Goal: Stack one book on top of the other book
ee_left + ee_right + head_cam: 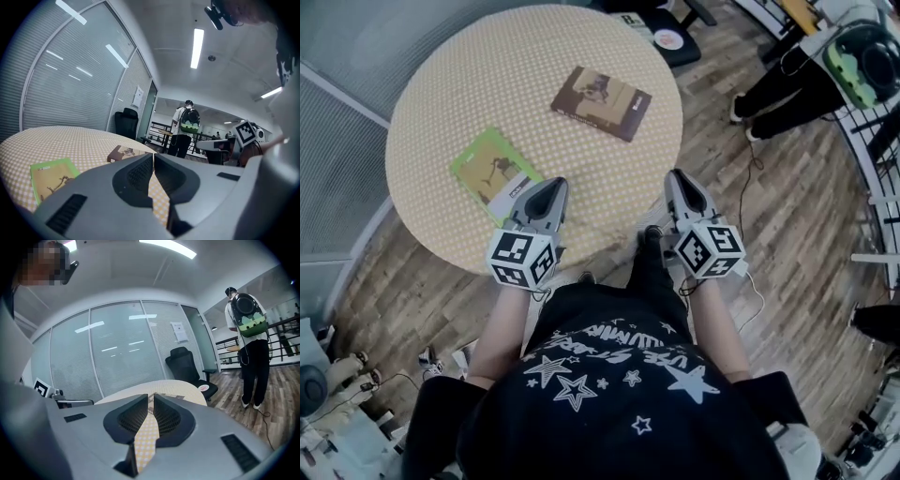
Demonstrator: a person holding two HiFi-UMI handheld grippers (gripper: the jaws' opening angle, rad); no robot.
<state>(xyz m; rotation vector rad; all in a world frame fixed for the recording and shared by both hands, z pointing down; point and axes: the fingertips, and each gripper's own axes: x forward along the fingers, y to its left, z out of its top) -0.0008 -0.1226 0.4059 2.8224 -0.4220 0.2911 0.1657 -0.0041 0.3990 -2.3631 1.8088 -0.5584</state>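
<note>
Head view shows the green book (494, 169) flat on the round tabletop (469, 75), with the brown book (601, 103) lying apart from it, farther back and to the right. The left hand-held gripper (552, 183), just beside the green book, and the right hand-held gripper (678, 174), at the tabletop's near edge, both have their jaws together on nothing.

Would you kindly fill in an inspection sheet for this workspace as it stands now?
Surface: round table with yellow checked cloth.
Job's things: flat green book and flat brown book lie apart, not stacked.
Clutter: nothing seen.
Grippers: left gripper and right gripper both shut, empty, at the table's near edge.
Cables: white cable on the floor beside the right gripper.
Surroundings: wooden floor, black office chair, standing person with backpack.
</note>
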